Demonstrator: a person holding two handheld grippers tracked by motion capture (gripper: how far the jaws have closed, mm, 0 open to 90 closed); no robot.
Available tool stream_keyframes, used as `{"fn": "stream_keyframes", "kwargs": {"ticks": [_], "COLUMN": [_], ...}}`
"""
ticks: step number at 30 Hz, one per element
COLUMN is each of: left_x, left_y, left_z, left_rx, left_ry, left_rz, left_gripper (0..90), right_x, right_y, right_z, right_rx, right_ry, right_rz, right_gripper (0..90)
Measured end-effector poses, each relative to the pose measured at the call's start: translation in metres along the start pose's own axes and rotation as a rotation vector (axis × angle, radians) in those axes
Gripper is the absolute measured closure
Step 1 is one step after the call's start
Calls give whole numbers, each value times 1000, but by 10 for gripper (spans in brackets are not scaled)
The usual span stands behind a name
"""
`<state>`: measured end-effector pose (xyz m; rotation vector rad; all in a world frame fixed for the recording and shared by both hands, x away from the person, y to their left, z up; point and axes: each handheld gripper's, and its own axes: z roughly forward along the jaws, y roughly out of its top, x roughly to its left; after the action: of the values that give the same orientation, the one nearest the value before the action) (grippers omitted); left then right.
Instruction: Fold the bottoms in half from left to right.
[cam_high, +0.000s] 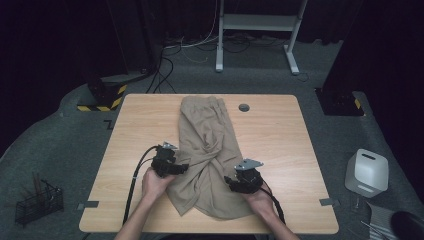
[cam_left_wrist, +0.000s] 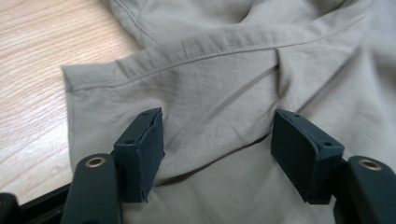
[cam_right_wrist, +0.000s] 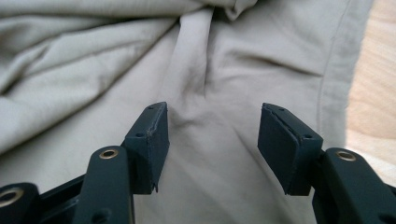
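Beige trousers (cam_high: 207, 150) are laid lengthwise on the bench (cam_high: 280, 145), waistband end toward the far edge, crumpled leg ends toward the near edge, roughly mid-width. Judged step: folding or straightening the garment.

Left gripper (cam_high: 181, 168) is set at the garment's left side, near the near-left part of the bench. Jaws are spread wide, nothing pinched; in the left gripper view cloth lies under and between the pads (cam_left_wrist: 140, 154), with a hemmed corner (cam_left_wrist: 88, 81) just beyond.

Right gripper (cam_high: 235, 181) is over the lower right of the garment, toward the near edge. Jaws are released too; in the right gripper view a raised fold (cam_right_wrist: 189, 70) runs between the pads (cam_right_wrist: 287, 149) without being pressed.

For a clean step:
- The hem corner should be taken, not mid-panel cloth, so one layer edge is controlled.
- Both jaws should be clenched on matching edges before lifting, else the twist at the crossed legs is likely kept.
- Cloth should be pulled taut outward before being laid down.

Count: 1 trousers, 2 grippers, 1 bench, 1 dark round grommet (cam_high: 244, 107) near the far edge.
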<state>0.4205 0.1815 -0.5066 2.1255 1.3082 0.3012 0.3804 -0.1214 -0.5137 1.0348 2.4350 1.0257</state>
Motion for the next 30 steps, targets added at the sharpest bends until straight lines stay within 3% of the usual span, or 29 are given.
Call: {"fn": "stream_keyframes", "kwargs": {"ticks": [2, 6, 11, 13, 16, 18, 23, 25, 28, 30], "left_x": [-1, 0, 10, 16, 28, 28, 11, -4, -28, -44], "left_y": [2, 6, 16, 21, 29, 30, 31, 31, 29, 26], "left_z": [3, 9, 16, 17, 14, 5, -22, -34, -39, -34], "left_rx": [-7, -24, -38, -41, -26, -75, -185, -232, -243, -218], "left_ry": [23, 64, 112, 117, 85, 67, -2, -50, -88, -89], "left_rz": [9, 32, 30, 0, -41, -47, -6, 42, 109, 171], "left_gripper": [353, 364, 403, 483, 697, 799, 862, 863, 862, 860], "right_x": [1, -1, -7, -10, -11, -11, -10, -11, -11, -12], "right_y": [-1, 1, 14, 20, 25, 26, 26, 26, 26, 25], "right_z": [6, 14, 29, 35, 41, 41, 41, 41, 41, 40], "right_rx": [19, -14, -23, -25, -26, -25, -25, -25, -23, -25], "right_ry": [-11, -15, -34, -43, -52, -53, -53, -52, -49, -40], "right_rz": [-10, 2, 8, 12, 21, 24, 26, 23, 25, 24], "right_gripper": [429, 429, 426, 426, 427, 427, 428, 428, 424, 420]}}
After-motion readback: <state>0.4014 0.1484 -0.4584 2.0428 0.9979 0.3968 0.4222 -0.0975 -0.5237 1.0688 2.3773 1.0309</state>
